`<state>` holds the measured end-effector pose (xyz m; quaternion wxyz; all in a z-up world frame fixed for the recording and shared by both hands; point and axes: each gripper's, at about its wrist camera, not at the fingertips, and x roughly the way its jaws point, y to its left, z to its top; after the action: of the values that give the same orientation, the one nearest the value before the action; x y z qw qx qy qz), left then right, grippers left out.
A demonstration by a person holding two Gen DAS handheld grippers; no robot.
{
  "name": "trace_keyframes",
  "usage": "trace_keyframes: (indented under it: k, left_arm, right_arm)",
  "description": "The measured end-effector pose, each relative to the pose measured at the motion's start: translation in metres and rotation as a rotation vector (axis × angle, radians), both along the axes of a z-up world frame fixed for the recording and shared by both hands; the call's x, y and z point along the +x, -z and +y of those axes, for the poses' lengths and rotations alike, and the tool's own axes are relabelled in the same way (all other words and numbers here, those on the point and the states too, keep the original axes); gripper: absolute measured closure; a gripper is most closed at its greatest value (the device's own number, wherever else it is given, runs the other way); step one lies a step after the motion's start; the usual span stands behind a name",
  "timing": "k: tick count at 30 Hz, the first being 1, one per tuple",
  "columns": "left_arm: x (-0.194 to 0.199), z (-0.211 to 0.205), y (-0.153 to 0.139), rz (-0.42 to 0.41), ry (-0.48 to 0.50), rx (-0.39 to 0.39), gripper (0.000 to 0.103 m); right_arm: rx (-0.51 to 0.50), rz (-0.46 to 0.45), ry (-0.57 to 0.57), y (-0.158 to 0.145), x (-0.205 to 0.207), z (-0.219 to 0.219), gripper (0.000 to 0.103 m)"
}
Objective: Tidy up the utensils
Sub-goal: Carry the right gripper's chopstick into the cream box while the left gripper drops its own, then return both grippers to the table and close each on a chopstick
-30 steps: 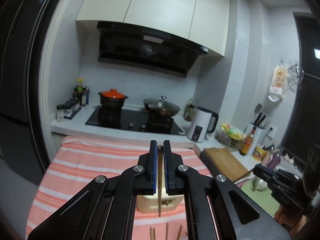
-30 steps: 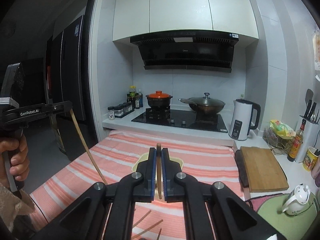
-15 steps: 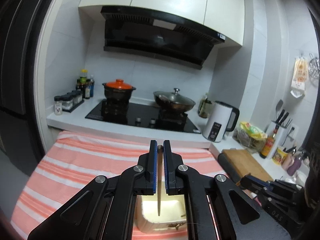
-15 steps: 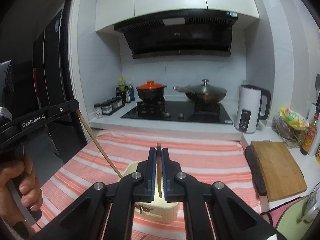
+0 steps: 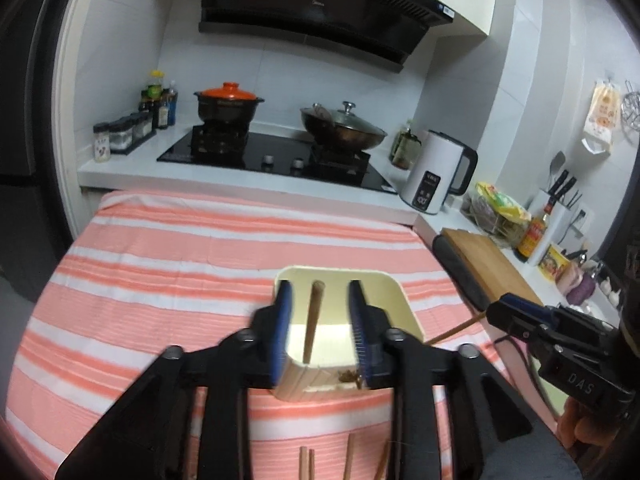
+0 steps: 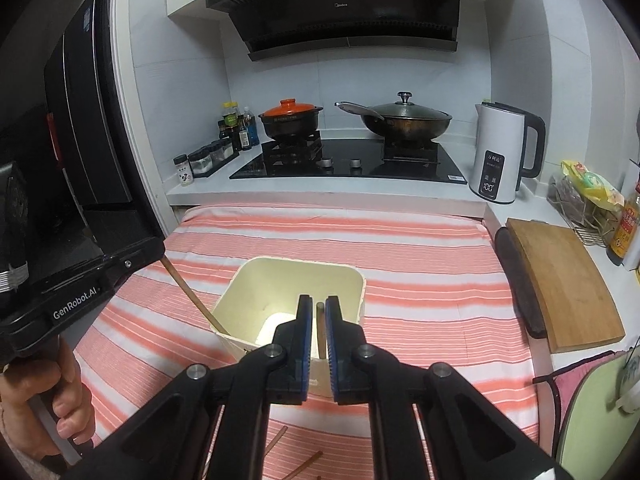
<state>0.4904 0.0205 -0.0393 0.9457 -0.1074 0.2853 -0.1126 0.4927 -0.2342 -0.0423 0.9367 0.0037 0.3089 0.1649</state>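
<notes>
A cream square utensil holder [image 5: 346,280] [image 6: 256,276] stands on the striped cloth. My left gripper [image 5: 318,294] is open above the holder's mouth; a wooden chopstick [image 5: 312,320] stands free between its jaws, its lower end inside the holder. From the right wrist view that chopstick [image 6: 188,292] slants from the left gripper down into the holder. My right gripper [image 6: 319,312] is shut on another chopstick [image 6: 319,330], held upright over the holder's near side. Loose chopsticks [image 5: 348,460] [image 6: 298,468] lie on the cloth in front of the holder.
Pink-and-white striped cloth [image 5: 180,248] covers the table. Behind it is a stove with an orange-lidded pot [image 5: 228,106] and a wok [image 5: 344,126]. A white kettle [image 5: 436,180], a cutting board [image 6: 560,276] and a knife block [image 5: 556,204] stand on the right.
Both grippers came down and closer to the holder. My left gripper opened and let go of its chopstick, which now stands in the holder. My right gripper stays shut on its chopstick.
</notes>
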Motion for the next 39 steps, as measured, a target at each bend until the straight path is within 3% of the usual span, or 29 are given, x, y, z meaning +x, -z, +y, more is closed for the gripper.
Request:
trace_keyframes:
  k: [1, 3, 8, 12, 17, 21, 24, 28, 34, 39]
  left_arm:
    - [-0.006, 0.003, 0.000, 0.002, 0.001, -0.004, 0.047]
    - [-0.024, 0.011, -0.003, 0.008, 0.015, 0.000, 0.042]
    - [-0.084, 0.034, -0.004, 0.053, 0.057, -0.014, 0.031]
    - [-0.142, 0.049, 0.020, 0.097, 0.078, 0.024, 0.025]
    - [-0.217, 0.067, 0.066, 0.143, 0.012, 0.039, 0.024]
    - [-0.263, 0.083, 0.097, 0.164, -0.083, 0.035, 0.023]
    - [-0.279, 0.096, 0.117, 0.188, -0.118, -0.015, 0.023]
    - [-0.287, 0.094, 0.140, 0.229, -0.120, -0.012, 0.023]
    - [-0.284, 0.074, 0.150, 0.250, -0.077, 0.000, 0.023]
    - [-0.281, 0.066, 0.152, 0.250, -0.070, 0.006, 0.023]
  right_arm:
    - [0.003, -0.012, 0.003, -0.001, -0.005, -0.001, 0.057]
    - [0.009, -0.054, 0.004, -0.005, -0.022, -0.006, 0.046]
    - [0.011, -0.142, 0.013, -0.015, -0.077, -0.027, 0.046]
    - [-0.036, -0.193, 0.023, -0.007, -0.128, -0.040, 0.046]
    - [-0.113, -0.210, 0.052, 0.026, -0.190, -0.048, 0.044]
    - [-0.108, -0.187, 0.096, 0.065, -0.236, -0.055, 0.044]
    - [-0.114, -0.164, 0.120, 0.101, -0.265, -0.059, 0.044]
    - [-0.145, -0.098, 0.120, 0.139, -0.287, -0.063, 0.044]
    - [-0.092, -0.024, 0.119, 0.162, -0.301, -0.068, 0.044]
    - [-0.100, -0.017, 0.067, 0.170, -0.309, -0.054, 0.044]
